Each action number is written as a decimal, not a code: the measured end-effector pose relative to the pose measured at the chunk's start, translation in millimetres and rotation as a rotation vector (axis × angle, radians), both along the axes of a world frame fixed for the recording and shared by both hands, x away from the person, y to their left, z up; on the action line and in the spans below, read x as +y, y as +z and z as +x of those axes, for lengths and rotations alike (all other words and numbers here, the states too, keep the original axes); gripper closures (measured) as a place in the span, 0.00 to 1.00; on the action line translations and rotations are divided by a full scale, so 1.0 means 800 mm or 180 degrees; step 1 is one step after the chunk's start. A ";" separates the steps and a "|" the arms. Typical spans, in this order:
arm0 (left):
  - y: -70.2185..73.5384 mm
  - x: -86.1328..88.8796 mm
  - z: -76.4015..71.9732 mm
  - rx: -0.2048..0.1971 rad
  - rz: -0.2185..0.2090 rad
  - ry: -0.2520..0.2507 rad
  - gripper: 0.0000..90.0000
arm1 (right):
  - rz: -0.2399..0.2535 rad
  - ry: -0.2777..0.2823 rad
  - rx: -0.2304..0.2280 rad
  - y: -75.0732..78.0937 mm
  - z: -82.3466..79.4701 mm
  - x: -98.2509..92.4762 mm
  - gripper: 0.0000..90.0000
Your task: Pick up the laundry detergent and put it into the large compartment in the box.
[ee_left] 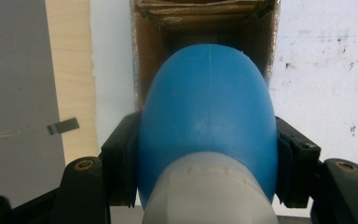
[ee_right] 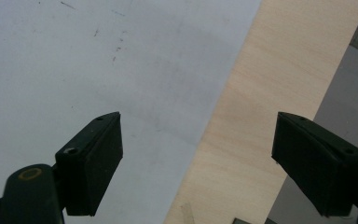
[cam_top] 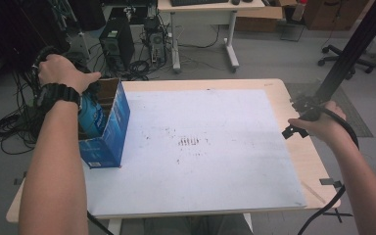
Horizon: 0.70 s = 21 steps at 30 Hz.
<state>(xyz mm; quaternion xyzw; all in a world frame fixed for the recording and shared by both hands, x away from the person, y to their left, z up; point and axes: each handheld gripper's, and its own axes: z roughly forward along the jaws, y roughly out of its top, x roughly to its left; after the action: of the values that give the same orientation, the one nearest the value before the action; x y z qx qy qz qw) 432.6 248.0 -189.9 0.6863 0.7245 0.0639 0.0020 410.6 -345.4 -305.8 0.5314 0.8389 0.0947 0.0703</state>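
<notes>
The left gripper [ee_left: 205, 186] is clamped on a blue bottle [ee_left: 207, 121]: its 2 black jaws press against the bottle's flanks, 1 on each side, with the grey neck end nearest the camera and the rounded blue body pointing away into the open mouth of a blue carton [ee_left: 144, 70]. In the left gripper view the brown cardboard lining of the carton frames the bottle's far end, so the bottle is partly inside it. From the high view, the left hand [cam_top: 61, 71] is above the carton [cam_top: 115, 122] at the table's left edge, and the bottle [cam_top: 90, 117] shows through the carton's open side, with pale printing on it too small to read. A white label patch sits low on the carton's near face; its writing cannot be made out either.

The right gripper [ee_right: 198, 158] is released, its 2 jaws standing wide apart with nothing between them, above the seam where the white mat [ee_right: 98, 60] meets the bare wood table [ee_right: 261, 93]. In the high view the right hand [cam_top: 320, 125] is at the table's right edge, well apart from the carton.
</notes>
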 end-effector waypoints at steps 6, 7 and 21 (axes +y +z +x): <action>-0.006 0.000 0.001 0.0039 0.0002 0.0000 0.42 | -0.0004 0.0000 0.0005 -0.002 0.000 -0.001 0.18; -0.008 -0.001 0.002 0.0055 0.0010 -0.0005 0.42 | -0.0003 -0.0003 0.0006 -0.001 0.000 -0.001 0.18; -0.025 -0.003 0.005 0.0104 0.0005 -0.0035 0.42 | -0.0014 -0.0013 0.0021 -0.004 -0.001 -0.003 0.18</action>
<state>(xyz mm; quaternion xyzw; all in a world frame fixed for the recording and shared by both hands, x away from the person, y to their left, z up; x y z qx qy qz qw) 436.9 245.4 -209.5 0.6913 0.7205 0.0532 -0.0100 409.5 -347.8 -309.2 0.5332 0.8382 0.0909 0.0689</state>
